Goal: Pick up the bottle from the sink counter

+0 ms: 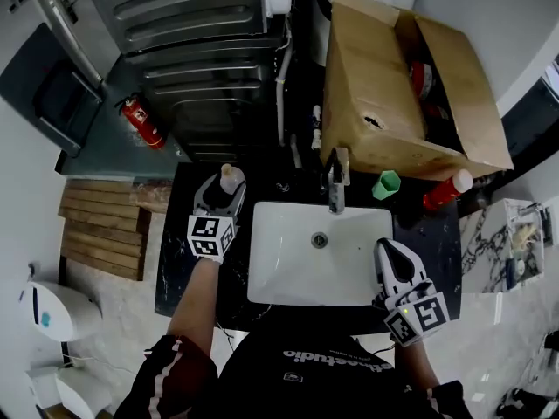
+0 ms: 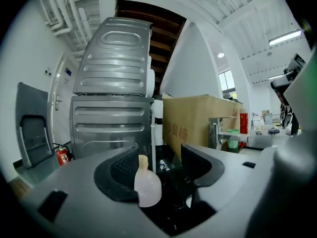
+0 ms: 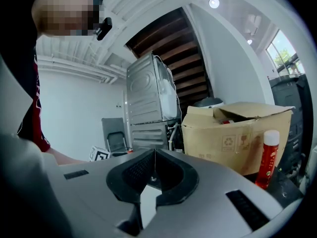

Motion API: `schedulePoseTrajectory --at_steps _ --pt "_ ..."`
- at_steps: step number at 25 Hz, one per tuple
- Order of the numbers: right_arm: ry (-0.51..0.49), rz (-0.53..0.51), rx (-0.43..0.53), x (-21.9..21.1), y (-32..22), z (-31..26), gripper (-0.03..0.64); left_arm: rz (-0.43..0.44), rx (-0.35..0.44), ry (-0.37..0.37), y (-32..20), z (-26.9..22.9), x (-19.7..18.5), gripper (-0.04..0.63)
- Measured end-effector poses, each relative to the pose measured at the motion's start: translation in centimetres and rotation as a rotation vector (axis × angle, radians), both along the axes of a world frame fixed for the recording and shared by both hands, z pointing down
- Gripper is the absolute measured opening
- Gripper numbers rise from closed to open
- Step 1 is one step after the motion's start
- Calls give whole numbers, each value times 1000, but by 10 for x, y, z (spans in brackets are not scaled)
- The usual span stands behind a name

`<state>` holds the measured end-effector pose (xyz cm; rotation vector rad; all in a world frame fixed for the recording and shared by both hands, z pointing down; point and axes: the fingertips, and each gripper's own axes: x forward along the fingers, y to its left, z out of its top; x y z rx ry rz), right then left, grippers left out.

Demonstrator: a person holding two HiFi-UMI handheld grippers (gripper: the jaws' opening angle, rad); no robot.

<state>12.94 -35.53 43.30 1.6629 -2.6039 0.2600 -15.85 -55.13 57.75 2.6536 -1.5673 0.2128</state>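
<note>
Left tongs [image 2: 161, 168] wide open, straddling bottle [image 2: 147, 188], pads not pressing. Bottle upright on table [image 1: 177, 264] left of sink [image 1: 288, 273], nearer left jaw. Right tongs [image 3: 150, 170] shut, empty. Risk: off-centre closing tips bottle.

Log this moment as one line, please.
left gripper: open, fingers either side of bottle | bottle: upright on counter | right gripper: shut, empty

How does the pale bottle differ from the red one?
The pale bottle is squat and rounded; the red bottle is tall, slim, white-capped. The pale bottle stands between the open jaws of the left hand-held gripper; the red bottle has no gripper around it. Both stand upright.
</note>
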Motion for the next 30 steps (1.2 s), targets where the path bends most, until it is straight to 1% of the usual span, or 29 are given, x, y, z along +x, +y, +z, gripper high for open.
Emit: schedulePoseTrajectory --at_steps 3,5,10,11,12,14,15,17,20,23,26,30 --pt "6 25 57 -5 -8 -1 40 -23 -32 -4 -23 25 -8 265" --pt "9 19 93 -13 -11 -5 40 -31 -49 -11 -35 38 -11 265" --pt "69 -43 55 -28 -10 11 38 -31 -81 -14 -61 57 -12 264" --pt "72 -42 45 -27 -9 14 38 -34 -85 -17 -63 59 -13 249" --pt "72 -37 36 -26 -9 16 38 -38 -85 -21 -65 60 -13 195" --pt "69 -28 23 -23 -8 18 38 -51 -80 -24 -65 59 -13 167" --pt "68 -25 20 -21 -7 19 40 -58 -80 -21 -65 59 -13 143" --pt "67 -20 19 -19 -6 18 38 -64 -87 -16 -65 58 -13 141" --pt "61 -16 28 -18 -4 14 38 -46 -87 -43 -56 57 -11 141" --pt "66 -43 24 -21 4 13 40 -17 -62 -64 -37 48 -5 141" --pt "50 -36 52 -19 6 5 38 6 -31 -54 -11 28 2 141" --pt "13 -41 80 -18 14 -8 38 47 18 -33 37 -11 16 141"
